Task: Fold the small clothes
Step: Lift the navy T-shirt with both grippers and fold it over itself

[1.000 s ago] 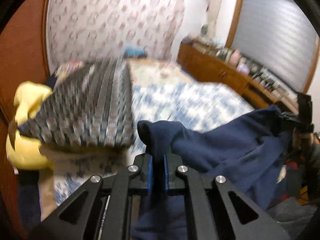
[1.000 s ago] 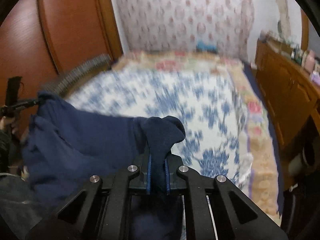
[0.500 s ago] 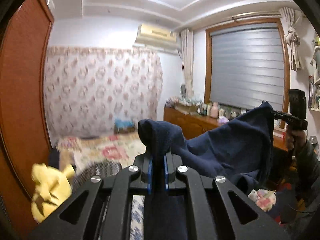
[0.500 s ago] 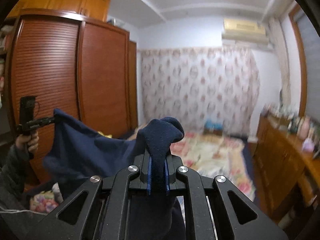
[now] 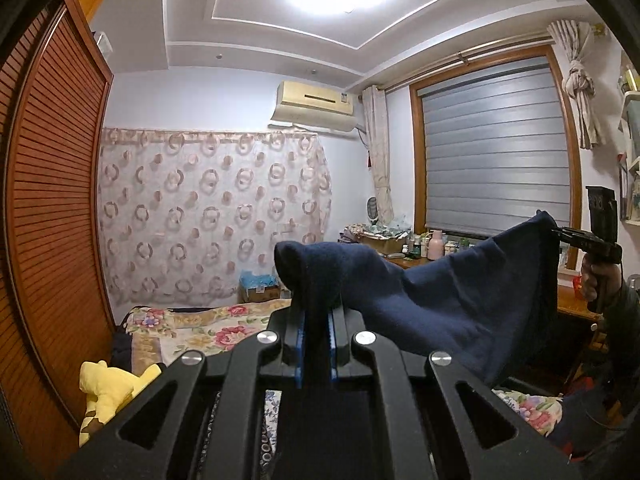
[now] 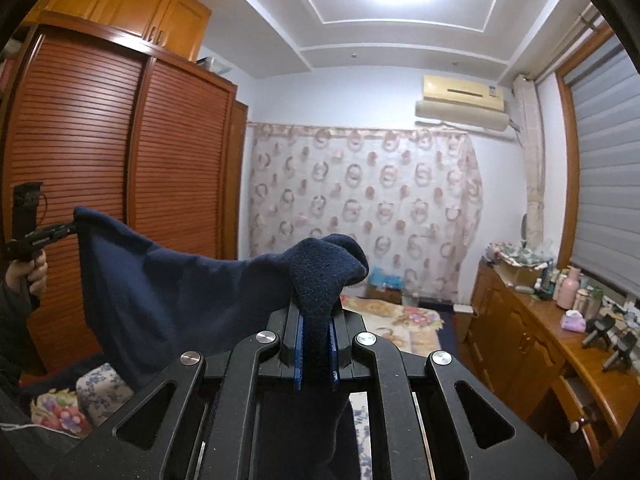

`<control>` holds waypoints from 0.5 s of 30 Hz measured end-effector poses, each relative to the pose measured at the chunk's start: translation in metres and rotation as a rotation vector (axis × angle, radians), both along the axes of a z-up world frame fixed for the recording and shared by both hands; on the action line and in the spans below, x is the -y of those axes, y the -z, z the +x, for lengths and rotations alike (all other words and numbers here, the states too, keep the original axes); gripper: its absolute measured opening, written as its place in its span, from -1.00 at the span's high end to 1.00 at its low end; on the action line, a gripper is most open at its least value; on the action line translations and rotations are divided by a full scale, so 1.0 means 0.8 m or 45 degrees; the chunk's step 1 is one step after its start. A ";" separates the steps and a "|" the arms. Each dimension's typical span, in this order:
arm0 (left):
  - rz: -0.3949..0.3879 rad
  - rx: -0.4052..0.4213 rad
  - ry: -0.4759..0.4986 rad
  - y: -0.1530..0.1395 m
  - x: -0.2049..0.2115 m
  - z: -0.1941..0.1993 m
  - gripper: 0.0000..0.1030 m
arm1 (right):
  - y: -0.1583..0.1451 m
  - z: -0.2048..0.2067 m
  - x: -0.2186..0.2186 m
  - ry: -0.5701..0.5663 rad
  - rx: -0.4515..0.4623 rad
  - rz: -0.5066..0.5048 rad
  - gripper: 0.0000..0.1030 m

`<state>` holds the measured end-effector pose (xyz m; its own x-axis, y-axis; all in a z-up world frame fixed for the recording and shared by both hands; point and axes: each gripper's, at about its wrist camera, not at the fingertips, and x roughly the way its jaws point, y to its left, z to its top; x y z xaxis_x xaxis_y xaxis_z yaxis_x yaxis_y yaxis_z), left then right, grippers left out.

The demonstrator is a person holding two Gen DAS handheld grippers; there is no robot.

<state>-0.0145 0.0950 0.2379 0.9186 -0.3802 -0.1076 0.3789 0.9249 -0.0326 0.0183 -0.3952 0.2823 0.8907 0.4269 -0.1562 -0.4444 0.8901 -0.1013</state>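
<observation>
A dark navy fleece garment (image 5: pixel 448 296) hangs stretched in the air between both grippers. My left gripper (image 5: pixel 316 320) is shut on one corner, which bunches up above its blue pads. In the left wrist view the right gripper (image 5: pixel 560 234) pinches the far corner at the right edge, with a hand below it. In the right wrist view my right gripper (image 6: pixel 316 324) is shut on the garment (image 6: pixel 168 292). The left gripper (image 6: pixel 66 229) holds the other corner at the far left. The lower part of the garment is hidden behind the gripper bodies.
A bed with a floral cover (image 5: pixel 200 326) lies below, a yellow plush toy (image 5: pixel 106 392) at its left. A slatted wooden wardrobe (image 6: pixel 112 168) stands on the left. A wooden dresser (image 6: pixel 532 336) with bottles runs along the window wall.
Both grippers have risen and tilted up from looking down at the bed to looking level across the room. The garment has lifted off with them and stays stretched between them.
</observation>
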 end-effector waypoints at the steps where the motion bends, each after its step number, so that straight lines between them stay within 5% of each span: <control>1: 0.001 0.005 0.002 -0.002 0.004 -0.001 0.89 | -0.003 -0.001 0.004 0.005 0.003 0.001 0.87; 9: 0.022 -0.064 -0.016 0.021 0.011 0.041 0.89 | 0.010 0.022 0.026 0.063 -0.017 -0.038 0.87; 15: 0.121 -0.304 -0.109 0.115 0.035 0.162 0.78 | 0.098 0.163 0.028 0.217 -0.258 -0.122 0.84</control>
